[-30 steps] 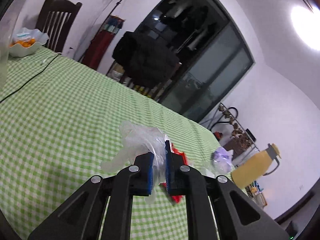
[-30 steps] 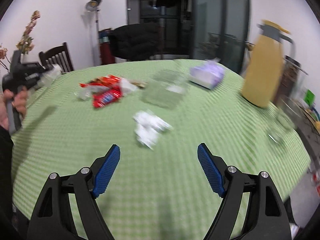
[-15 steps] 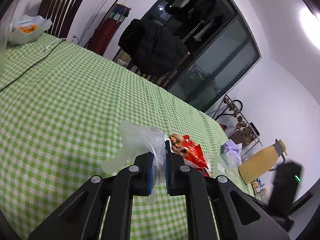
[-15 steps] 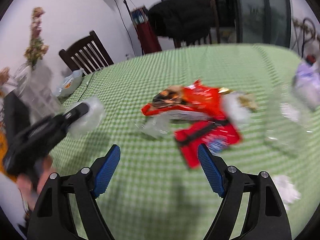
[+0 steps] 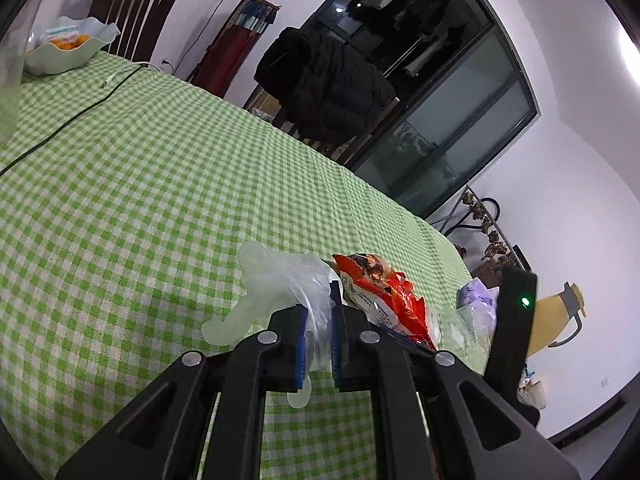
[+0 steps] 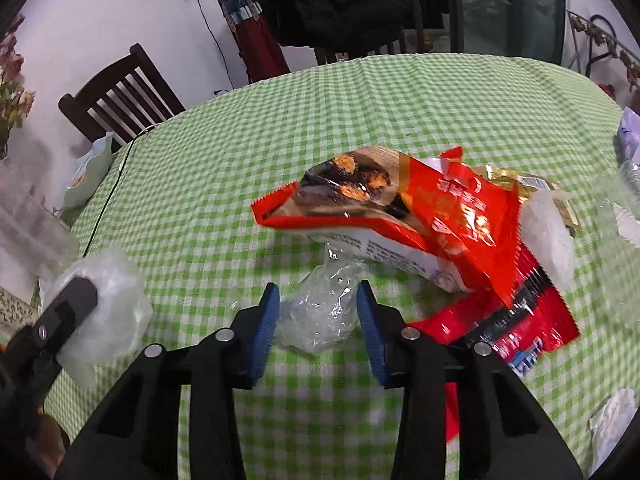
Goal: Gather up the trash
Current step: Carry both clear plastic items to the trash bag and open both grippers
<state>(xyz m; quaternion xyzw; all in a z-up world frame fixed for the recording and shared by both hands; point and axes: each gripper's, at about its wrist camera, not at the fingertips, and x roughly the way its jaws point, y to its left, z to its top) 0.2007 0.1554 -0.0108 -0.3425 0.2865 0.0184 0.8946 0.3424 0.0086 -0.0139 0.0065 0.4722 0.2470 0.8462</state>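
Trash lies bunched mid-table on the green check cloth (image 6: 360, 120). Right gripper (image 6: 318, 320) is closing its jaws round a crumpled clear wrapper (image 6: 320, 312) just near of the red snack bag (image 6: 400, 216); left gripper (image 5: 319, 336), pinched tight, holds a thin plastic glove (image 5: 280, 280). Wrapper looks featherlight, crinkly and slippery, so pinching its bunched middle seems safest.
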